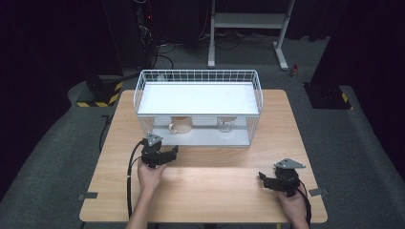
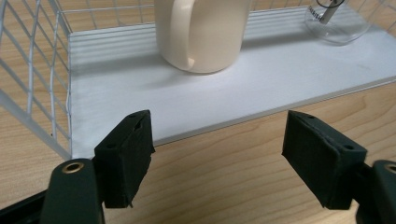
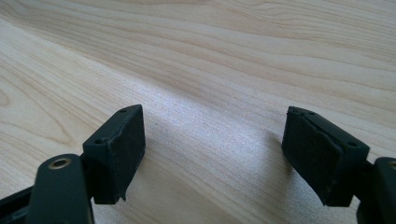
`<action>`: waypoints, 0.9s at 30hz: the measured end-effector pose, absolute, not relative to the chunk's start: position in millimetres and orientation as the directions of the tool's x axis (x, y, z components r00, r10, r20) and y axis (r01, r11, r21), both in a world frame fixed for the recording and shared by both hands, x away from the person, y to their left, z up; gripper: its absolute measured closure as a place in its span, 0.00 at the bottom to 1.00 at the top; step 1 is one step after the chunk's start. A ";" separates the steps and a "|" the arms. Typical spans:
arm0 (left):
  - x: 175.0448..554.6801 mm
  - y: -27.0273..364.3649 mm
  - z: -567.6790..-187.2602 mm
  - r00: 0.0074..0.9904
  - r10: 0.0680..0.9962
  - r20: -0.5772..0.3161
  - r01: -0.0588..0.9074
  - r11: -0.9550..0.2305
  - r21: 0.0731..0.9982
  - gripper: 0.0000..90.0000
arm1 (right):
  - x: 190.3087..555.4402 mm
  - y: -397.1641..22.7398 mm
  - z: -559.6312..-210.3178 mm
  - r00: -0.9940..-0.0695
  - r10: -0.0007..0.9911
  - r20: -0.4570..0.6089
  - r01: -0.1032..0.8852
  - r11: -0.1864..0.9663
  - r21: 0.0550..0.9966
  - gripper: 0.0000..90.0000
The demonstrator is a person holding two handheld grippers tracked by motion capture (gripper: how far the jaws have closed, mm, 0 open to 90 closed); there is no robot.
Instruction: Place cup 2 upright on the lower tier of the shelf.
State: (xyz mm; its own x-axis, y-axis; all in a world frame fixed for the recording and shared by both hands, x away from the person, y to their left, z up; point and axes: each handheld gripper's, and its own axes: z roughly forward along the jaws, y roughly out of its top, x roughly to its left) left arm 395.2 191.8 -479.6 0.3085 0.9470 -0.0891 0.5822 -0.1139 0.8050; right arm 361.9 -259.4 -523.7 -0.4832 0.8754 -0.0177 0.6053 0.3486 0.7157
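Observation:
A cream mug (image 1: pixel 180 125) (image 2: pixel 201 32) stands on the white bottom shelf (image 2: pixel 261 88) of a wire rack (image 1: pixel 198 107), handle toward me. To its right on the same shelf is a clear glass (image 1: pixel 225 125) (image 2: pixel 337 21). My left gripper (image 1: pixel 167 153) (image 2: pixel 217 158) is open just in front of the shelf's edge, nothing between its pads, pointing at the mug. My right gripper (image 1: pixel 265 179) (image 3: pixel 212 154) rests low over bare wood at the table's front right, open and holding nothing.
The wooden table (image 1: pixel 210 191) has wide bare room between the two hands. The rack's white top shelf (image 1: pixel 200 98) overhangs the mug and glass. Wire mesh walls (image 2: pixel 32 70) close the rack's sides. A metal stand (image 1: pixel 248 24) sits on the floor behind.

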 end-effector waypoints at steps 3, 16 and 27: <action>392.2 192.6 -478.6 0.312 0.946 -0.085 0.574 -0.116 0.811 0.27 | 361.9 -259.4 -523.7 -0.483 0.875 -0.018 0.605 0.348 0.716 0.24; 374.3 198.8 -472.2 0.310 0.944 -0.111 0.544 -0.080 0.835 0.28 | 361.9 -259.4 -523.7 -0.483 0.875 -0.018 0.605 0.348 0.716 0.24; 364.2 200.0 -471.3 0.322 0.940 -0.111 0.536 -0.084 0.840 0.27 | 361.8 -259.3 -523.6 -0.482 0.876 -0.017 0.606 0.347 0.715 0.24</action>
